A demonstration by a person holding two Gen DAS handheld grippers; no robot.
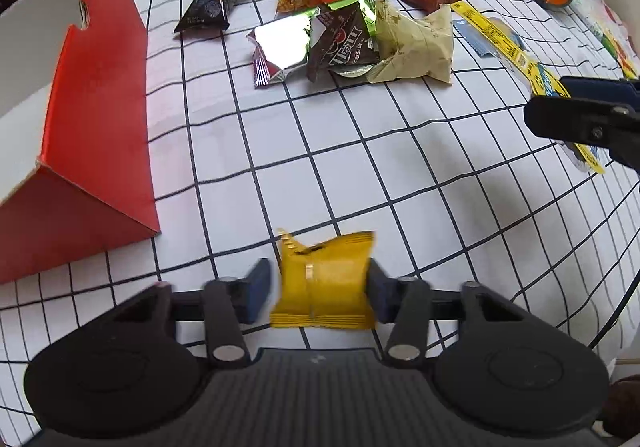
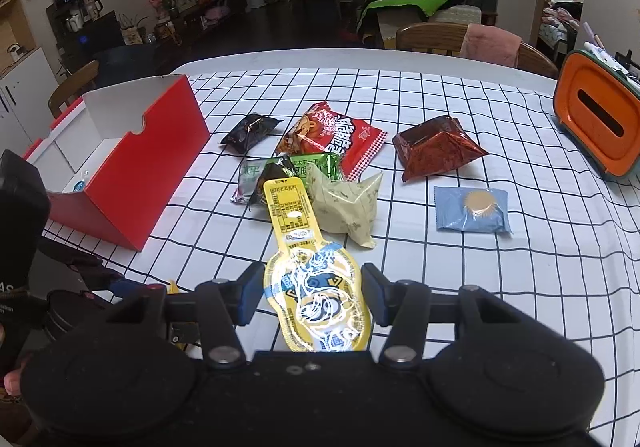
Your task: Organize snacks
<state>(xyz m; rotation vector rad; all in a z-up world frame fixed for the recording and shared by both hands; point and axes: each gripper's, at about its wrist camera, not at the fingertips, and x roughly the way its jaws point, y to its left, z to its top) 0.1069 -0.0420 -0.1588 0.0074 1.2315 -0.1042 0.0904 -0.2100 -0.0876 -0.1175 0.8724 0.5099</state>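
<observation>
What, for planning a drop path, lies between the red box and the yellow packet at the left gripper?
Only bare checked tablecloth separates red box and yellow packet, per the left wrist view.

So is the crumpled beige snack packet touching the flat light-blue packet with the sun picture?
Apart. The right wrist view shows bare checked tablecloth between the beige packet and the light-blue packet.

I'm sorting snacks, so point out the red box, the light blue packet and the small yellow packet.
red box point(image 2: 160, 167), right wrist view, on its red side wall
light blue packet point(image 2: 472, 209), right wrist view, on its middle
small yellow packet point(image 1: 324, 283), left wrist view, on its middle
</observation>
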